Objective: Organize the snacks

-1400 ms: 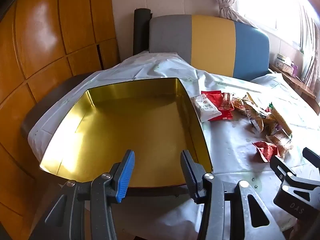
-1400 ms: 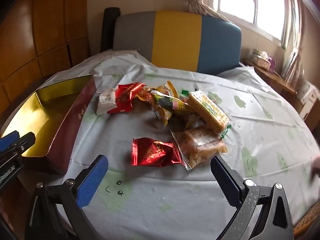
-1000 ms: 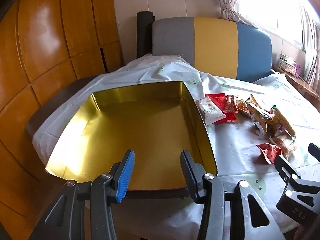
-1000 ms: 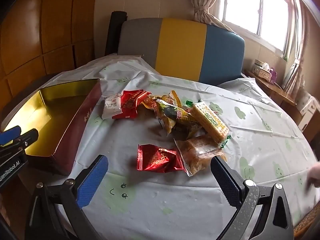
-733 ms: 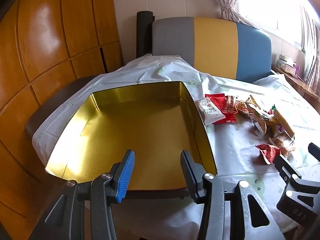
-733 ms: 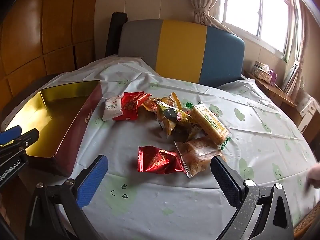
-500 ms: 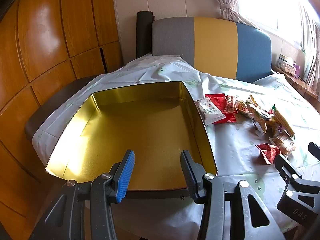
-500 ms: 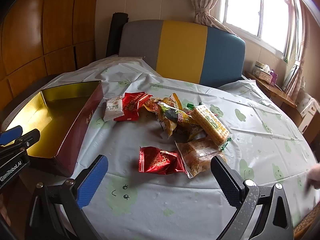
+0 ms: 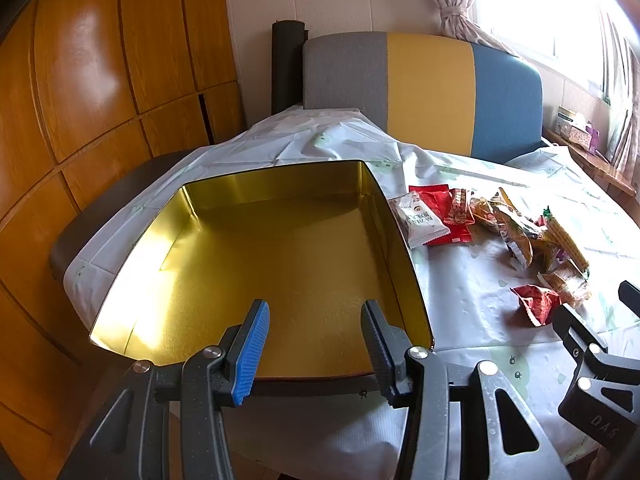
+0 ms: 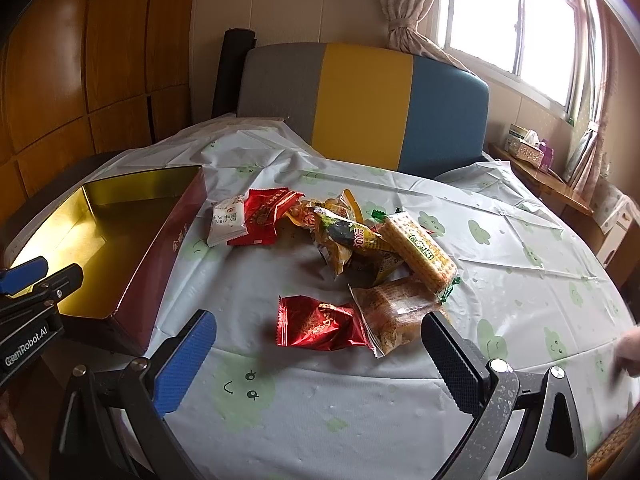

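My right hand-held gripper [image 10: 316,350], jaws wide apart and empty, hung above the red foil packet [image 10: 320,323] on the counter [image 10: 520,248]; sorting unstarted, gold tin [image 9: 280,256] bare; next: descend, clamp packet, carry left.

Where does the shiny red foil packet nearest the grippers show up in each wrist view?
Left wrist: red foil packet far right, beside the right tool.
Right wrist: red foil packet centre, just ahead of the open right tool.
Shared landmark: gold-lined tin.
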{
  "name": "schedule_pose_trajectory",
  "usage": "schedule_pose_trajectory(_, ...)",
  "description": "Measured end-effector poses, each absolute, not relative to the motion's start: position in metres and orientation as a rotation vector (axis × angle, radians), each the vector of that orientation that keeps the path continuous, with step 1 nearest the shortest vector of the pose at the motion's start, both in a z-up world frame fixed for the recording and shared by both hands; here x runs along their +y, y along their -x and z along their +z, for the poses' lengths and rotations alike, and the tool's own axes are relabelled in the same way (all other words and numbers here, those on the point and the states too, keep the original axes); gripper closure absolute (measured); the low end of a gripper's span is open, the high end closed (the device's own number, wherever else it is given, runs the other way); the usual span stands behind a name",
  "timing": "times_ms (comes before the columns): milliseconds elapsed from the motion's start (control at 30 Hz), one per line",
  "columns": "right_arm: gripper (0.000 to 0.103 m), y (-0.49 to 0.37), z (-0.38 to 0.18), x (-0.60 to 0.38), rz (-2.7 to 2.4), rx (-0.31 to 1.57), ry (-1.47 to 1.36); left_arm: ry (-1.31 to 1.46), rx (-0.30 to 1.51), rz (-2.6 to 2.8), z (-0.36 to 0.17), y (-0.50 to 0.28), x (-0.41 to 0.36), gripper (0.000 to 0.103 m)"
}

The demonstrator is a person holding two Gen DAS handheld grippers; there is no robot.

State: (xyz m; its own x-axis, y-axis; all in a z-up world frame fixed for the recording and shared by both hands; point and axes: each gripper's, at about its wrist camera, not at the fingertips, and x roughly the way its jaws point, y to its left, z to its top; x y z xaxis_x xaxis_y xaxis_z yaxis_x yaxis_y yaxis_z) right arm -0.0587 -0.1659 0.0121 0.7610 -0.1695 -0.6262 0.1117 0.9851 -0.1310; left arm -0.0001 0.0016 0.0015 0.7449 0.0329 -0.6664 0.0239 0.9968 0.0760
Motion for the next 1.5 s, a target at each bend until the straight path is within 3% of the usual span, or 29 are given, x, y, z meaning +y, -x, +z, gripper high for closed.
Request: schedule_pose_trajectory(1500,0.000,0.0621,0.0178,-0.1725,-0.161,0.665,0.073,-0.095,0.731,-0.009,0.0053,0.0035,-0.0044,0.054)
